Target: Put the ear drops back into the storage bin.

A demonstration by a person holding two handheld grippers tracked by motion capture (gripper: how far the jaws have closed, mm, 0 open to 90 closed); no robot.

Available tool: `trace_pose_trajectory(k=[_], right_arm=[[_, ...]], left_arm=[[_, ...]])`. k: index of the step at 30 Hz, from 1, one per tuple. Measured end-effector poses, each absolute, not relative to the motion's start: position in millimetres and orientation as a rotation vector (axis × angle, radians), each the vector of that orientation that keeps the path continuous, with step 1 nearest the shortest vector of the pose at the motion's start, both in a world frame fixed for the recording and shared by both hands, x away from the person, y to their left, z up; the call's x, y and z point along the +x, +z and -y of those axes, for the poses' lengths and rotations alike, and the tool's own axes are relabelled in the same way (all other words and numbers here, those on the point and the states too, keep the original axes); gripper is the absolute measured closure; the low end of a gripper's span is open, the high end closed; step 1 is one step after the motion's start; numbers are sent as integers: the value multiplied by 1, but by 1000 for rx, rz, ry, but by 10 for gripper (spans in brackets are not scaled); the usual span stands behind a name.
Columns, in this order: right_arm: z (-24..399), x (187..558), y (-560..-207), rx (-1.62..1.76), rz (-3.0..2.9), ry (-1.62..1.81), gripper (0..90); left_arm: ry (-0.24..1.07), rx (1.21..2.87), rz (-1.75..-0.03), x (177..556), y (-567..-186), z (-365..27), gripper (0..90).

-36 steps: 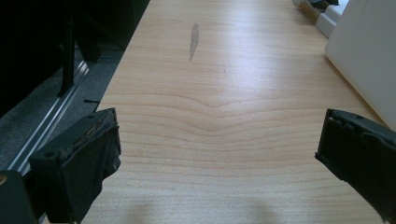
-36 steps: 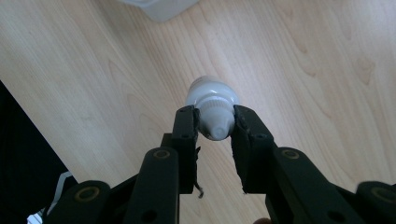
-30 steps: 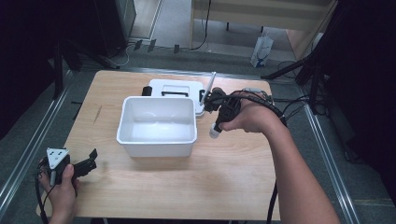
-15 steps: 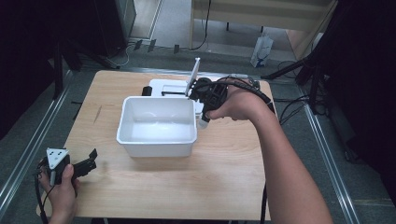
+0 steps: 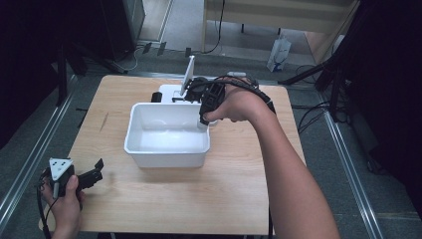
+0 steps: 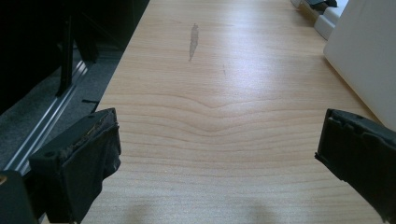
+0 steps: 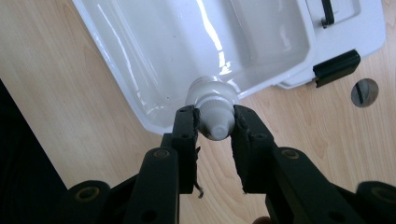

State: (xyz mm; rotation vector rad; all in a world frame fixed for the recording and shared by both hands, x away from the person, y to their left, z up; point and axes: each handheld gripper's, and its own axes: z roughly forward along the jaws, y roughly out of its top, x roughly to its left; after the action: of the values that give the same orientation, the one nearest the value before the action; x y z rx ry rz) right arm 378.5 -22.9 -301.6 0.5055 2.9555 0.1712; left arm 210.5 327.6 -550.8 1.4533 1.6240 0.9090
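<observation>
Our right gripper pinches a small white bottle over the tub, ready to drop it in. Our left gripper idles on the worktop, jaws spread

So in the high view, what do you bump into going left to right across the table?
Left gripper → white tub → right gripper holding a small white bottle → the person's right forearm.
</observation>
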Motion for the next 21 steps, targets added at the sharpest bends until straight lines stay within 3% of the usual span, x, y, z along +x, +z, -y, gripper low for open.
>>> trace_pose_trajectory(k=[21], right_arm=[[3,392,-343,364,-2980,87,723]], left_arm=[[898,1453,-1625,211,-551,-329,2]])
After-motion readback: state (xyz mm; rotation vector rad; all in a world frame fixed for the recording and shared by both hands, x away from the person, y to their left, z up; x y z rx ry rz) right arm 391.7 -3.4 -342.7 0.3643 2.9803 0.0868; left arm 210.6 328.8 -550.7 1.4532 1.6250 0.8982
